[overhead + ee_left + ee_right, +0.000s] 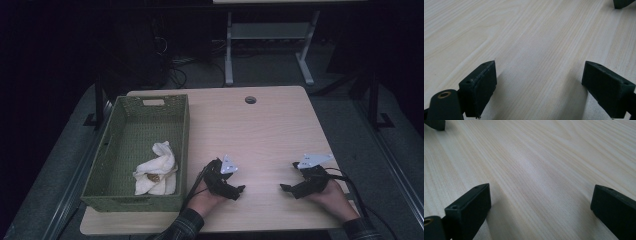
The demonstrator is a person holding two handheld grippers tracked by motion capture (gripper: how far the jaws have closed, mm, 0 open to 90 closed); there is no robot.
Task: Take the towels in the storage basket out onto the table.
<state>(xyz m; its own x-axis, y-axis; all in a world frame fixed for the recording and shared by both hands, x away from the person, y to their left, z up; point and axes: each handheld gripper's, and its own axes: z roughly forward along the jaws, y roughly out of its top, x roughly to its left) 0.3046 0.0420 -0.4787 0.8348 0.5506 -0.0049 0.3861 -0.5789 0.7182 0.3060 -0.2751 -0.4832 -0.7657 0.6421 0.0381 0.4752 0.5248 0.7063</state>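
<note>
Dark floor and desk legs lie beyond a pale wooden worktop (260, 130). On its left stands a green basket (120, 200) with a crumpled white cloth (157, 172) in it, near the front right corner. Both the left gripper (241, 190) and the right gripper (284, 188) rest spread and empty on the wood, facing each other. Judging by its folds, the cloth is light, soft and limp; pinching a raised fold on top would suit.
</note>
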